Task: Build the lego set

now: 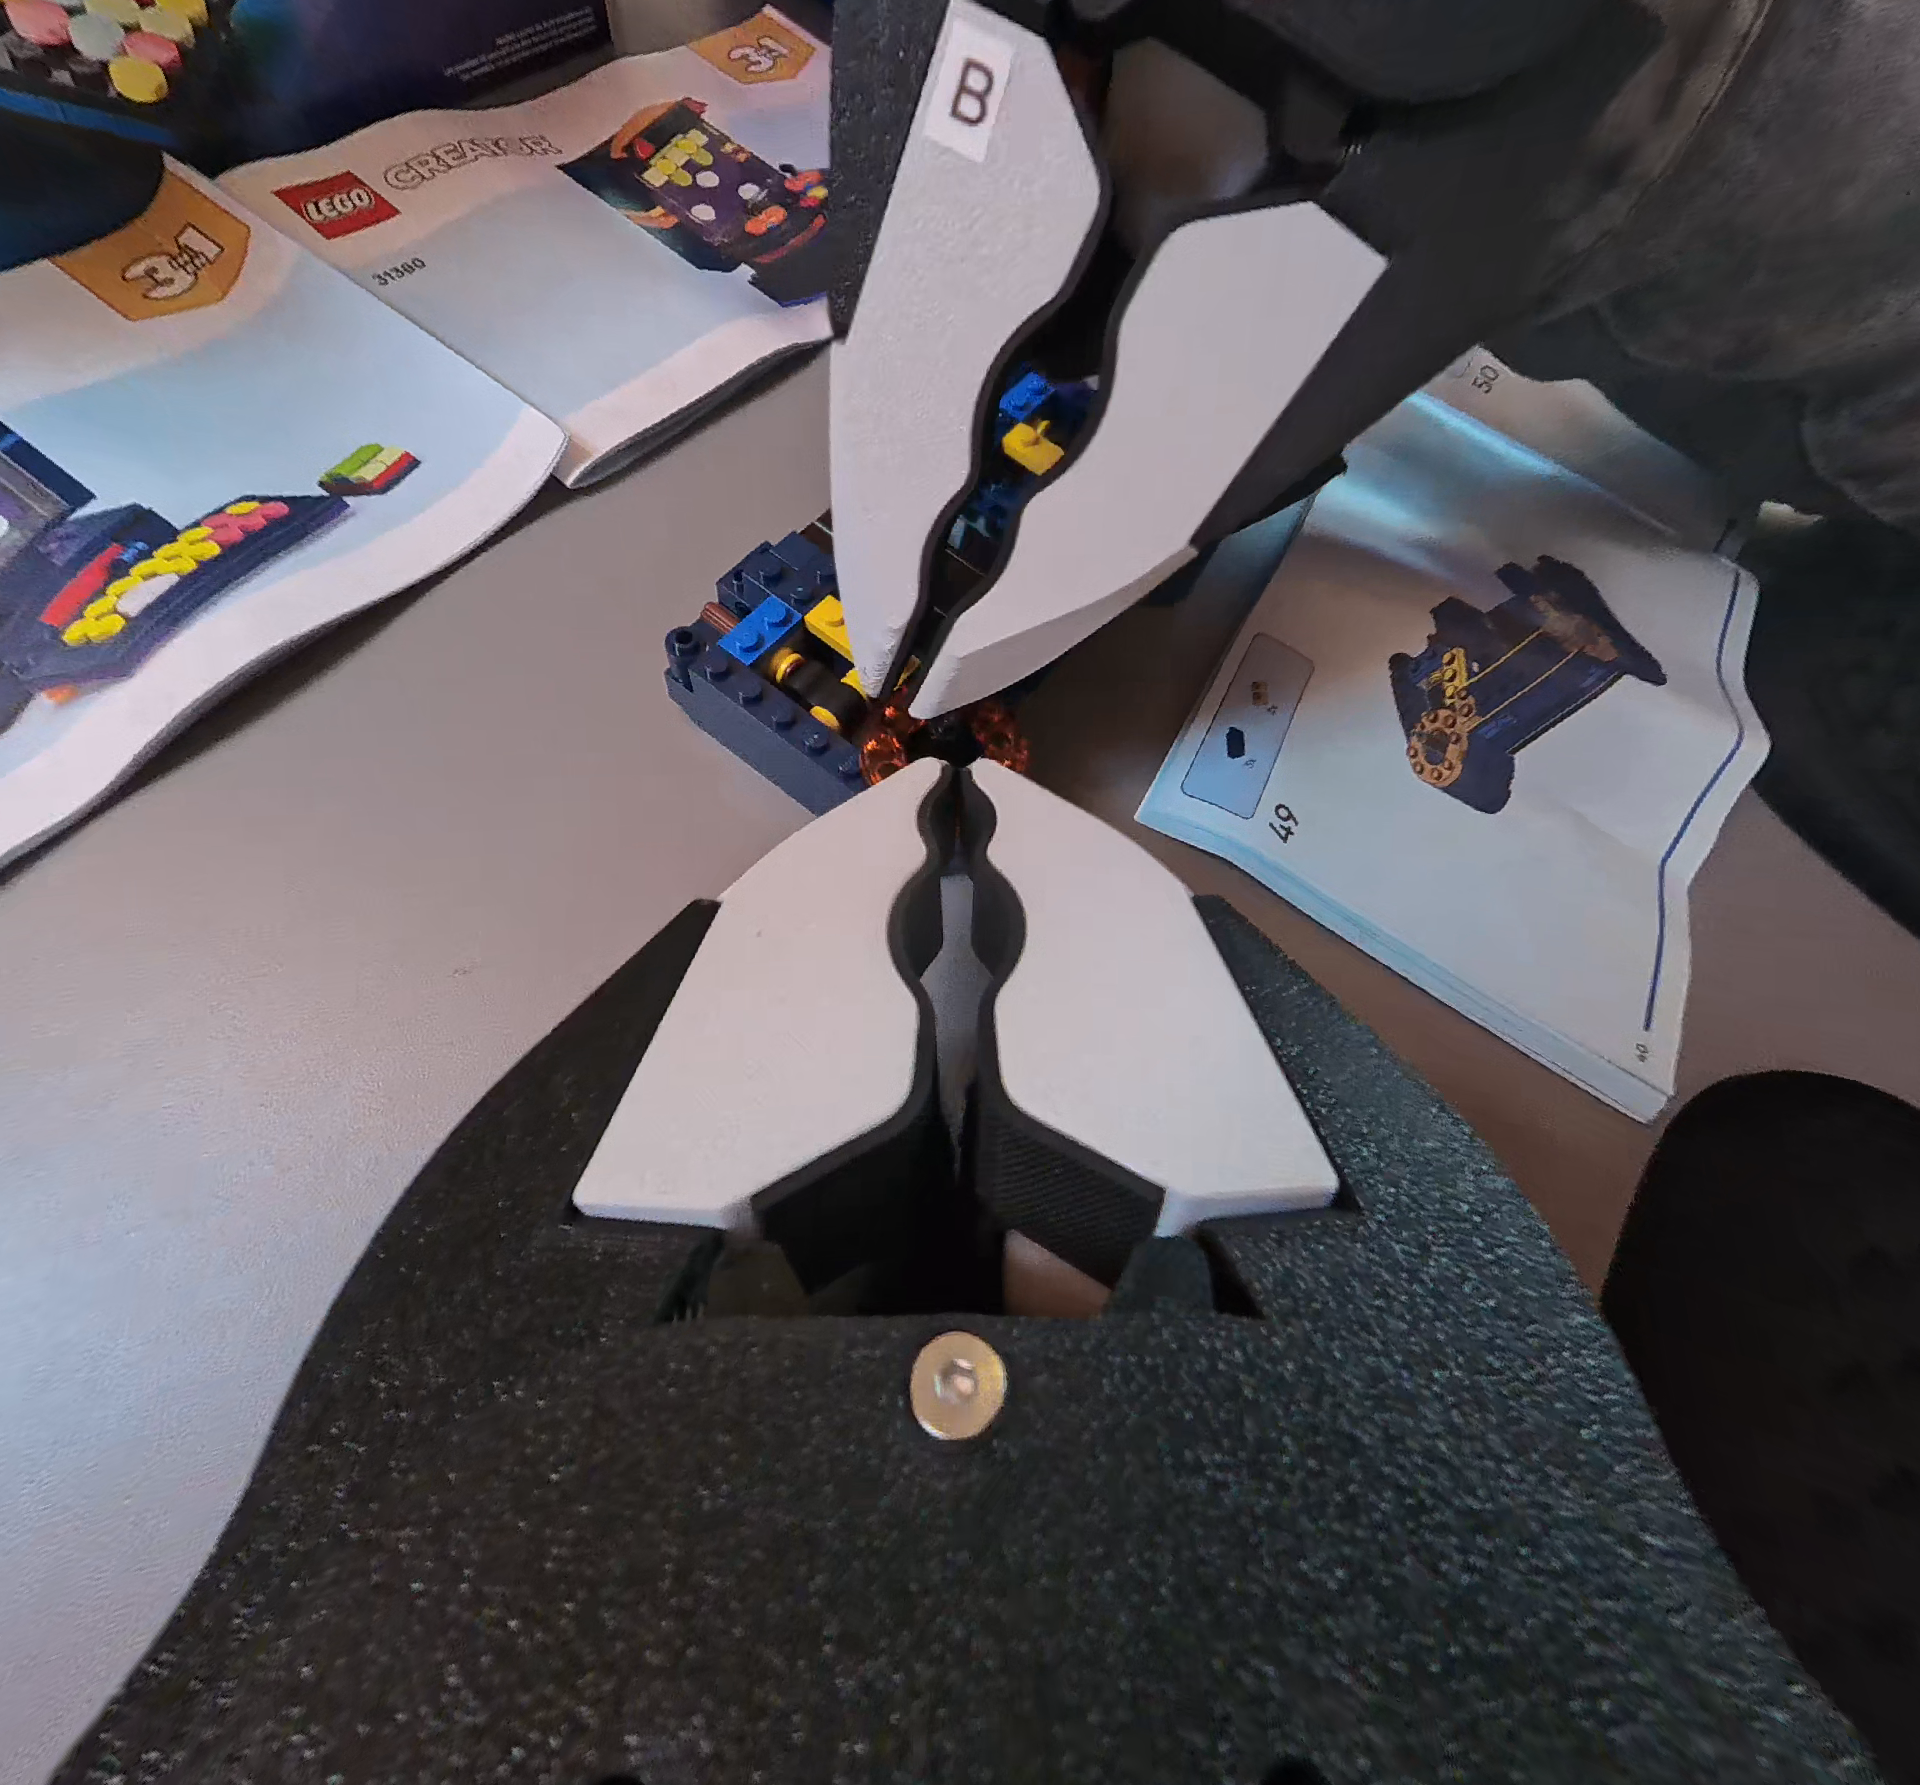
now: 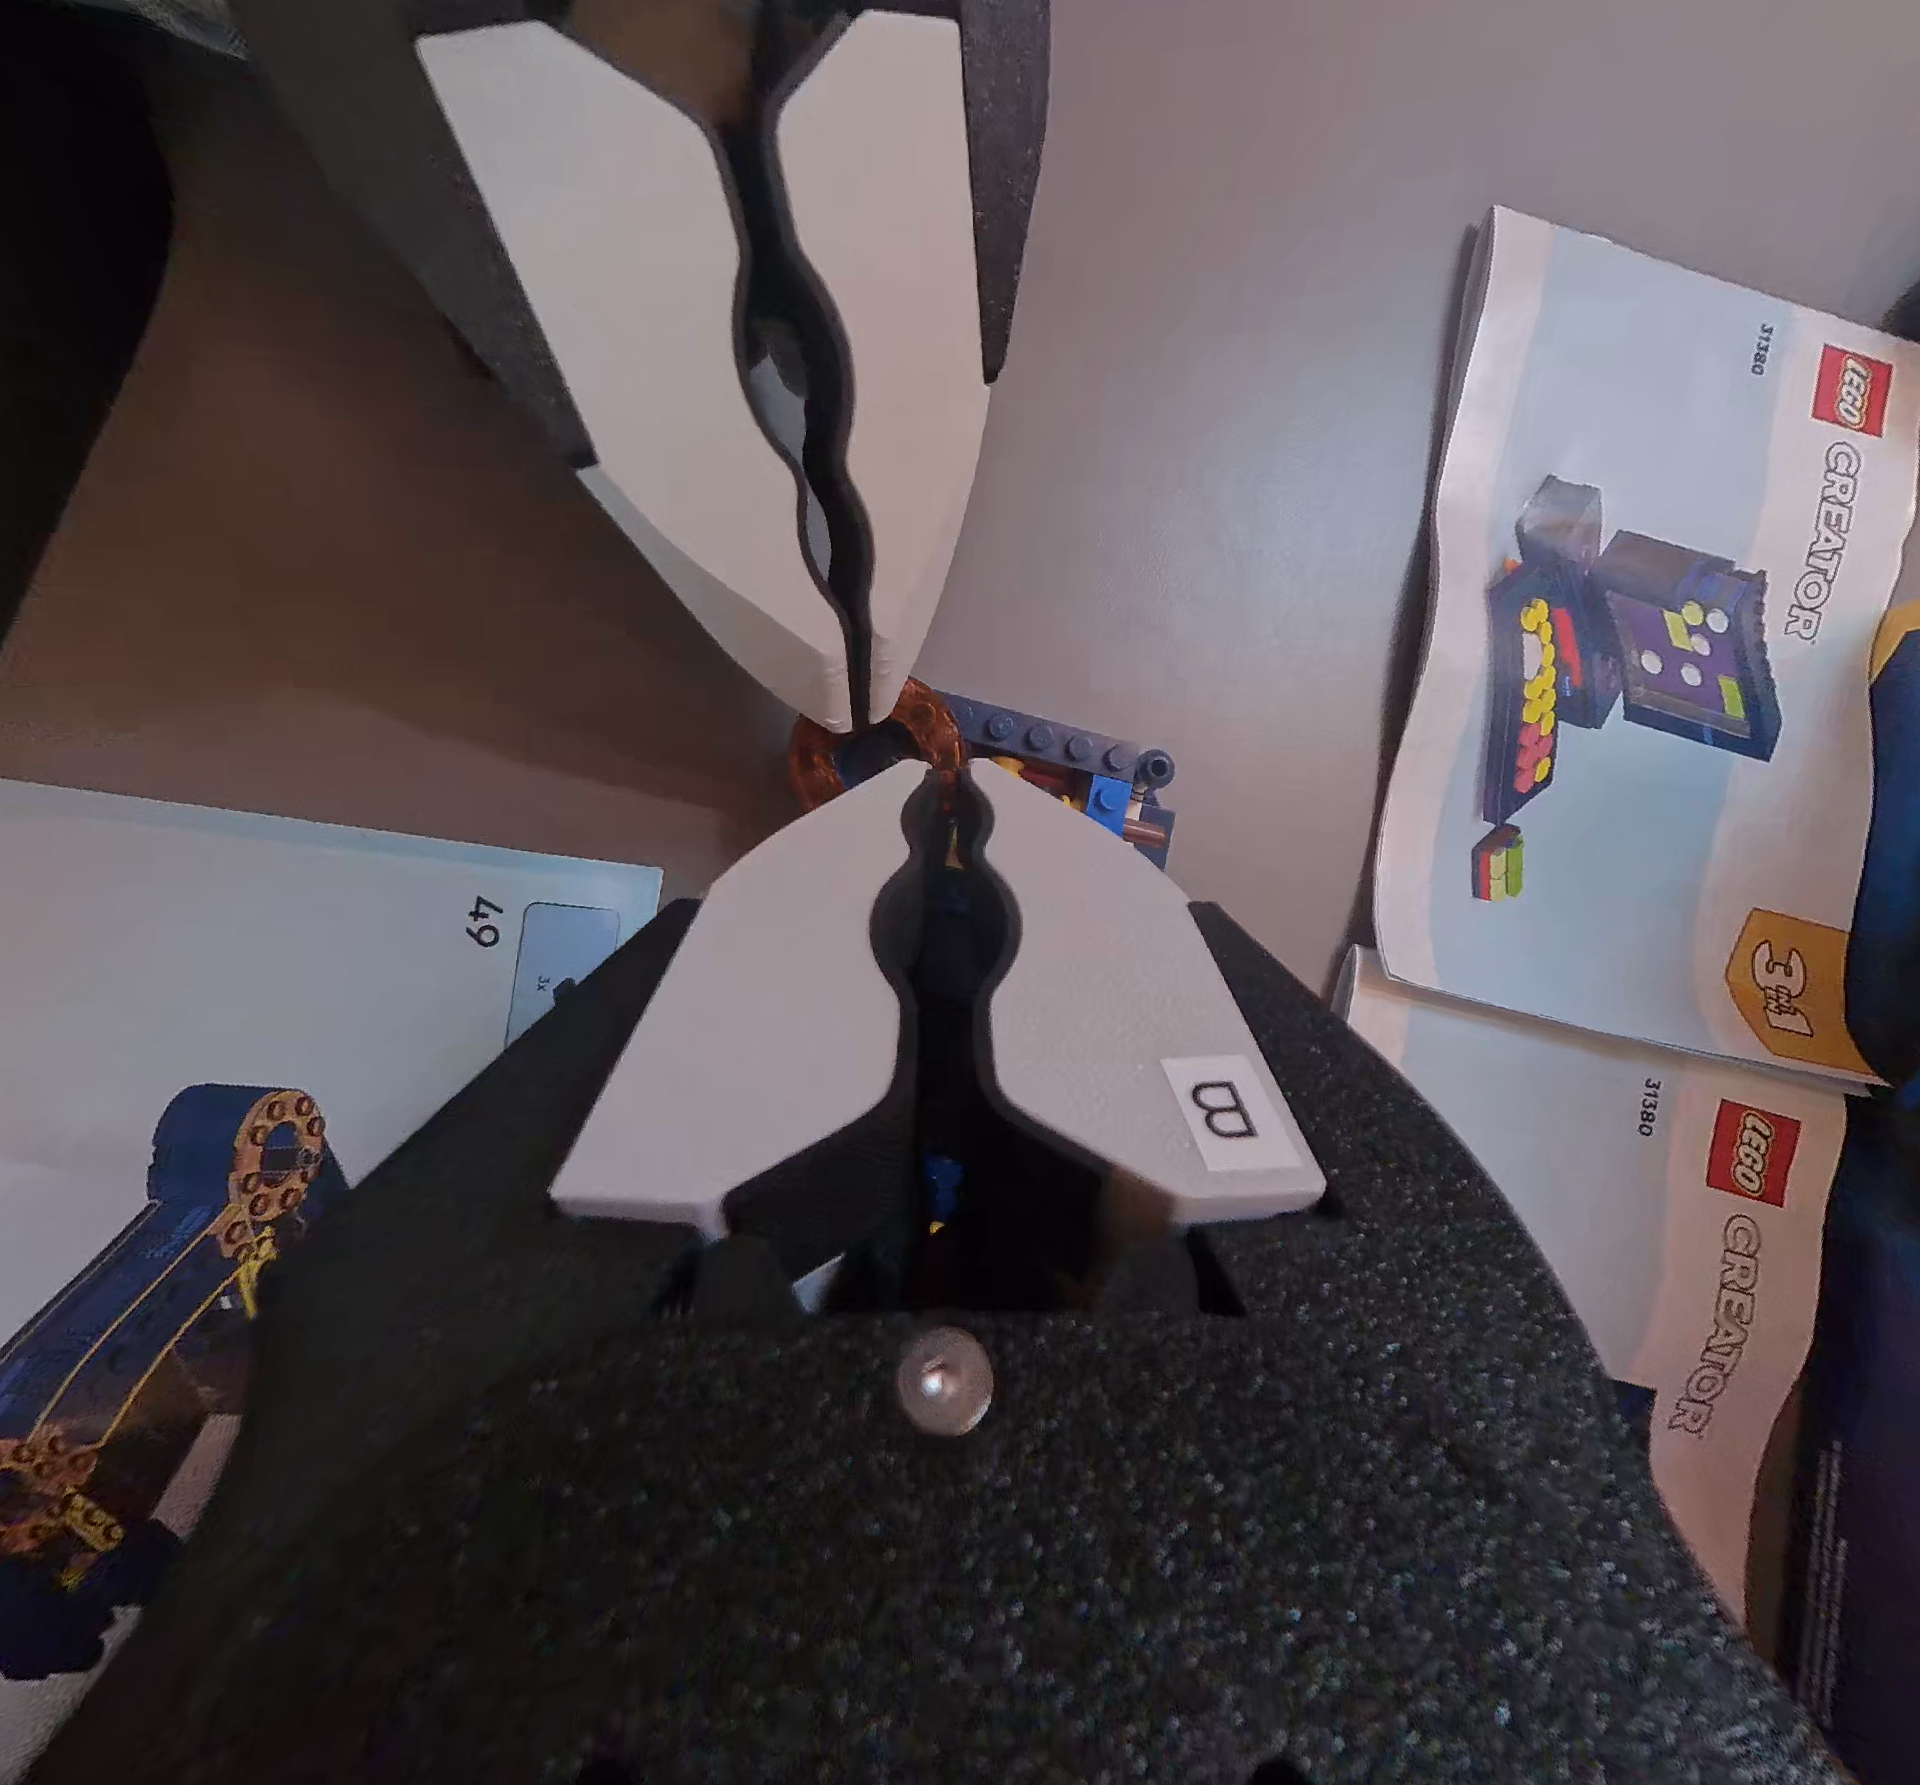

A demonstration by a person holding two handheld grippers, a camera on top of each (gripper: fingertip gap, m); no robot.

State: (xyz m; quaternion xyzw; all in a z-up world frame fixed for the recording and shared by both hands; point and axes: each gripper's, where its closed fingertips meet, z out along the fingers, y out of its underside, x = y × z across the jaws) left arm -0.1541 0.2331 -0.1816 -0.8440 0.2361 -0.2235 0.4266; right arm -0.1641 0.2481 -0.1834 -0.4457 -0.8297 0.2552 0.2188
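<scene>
Right wrist view shows your right gripper pinching the ring, left gripper closed tip-to-tip beside it: hold both steady on the build.

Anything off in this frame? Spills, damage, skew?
Nothing spilled or broken. Only oddities: the closed booklets lie overlapped with curled edges, and both hand-held grippers, left and right, crowd tip to tip onto one orange ring on the blue brick build.

The fingers look smooth matt white on rough grainy black plastic with a shiny metal screw, the bricks shiny plastic, the booklets glossy paper, the table smooth matt.
</scene>
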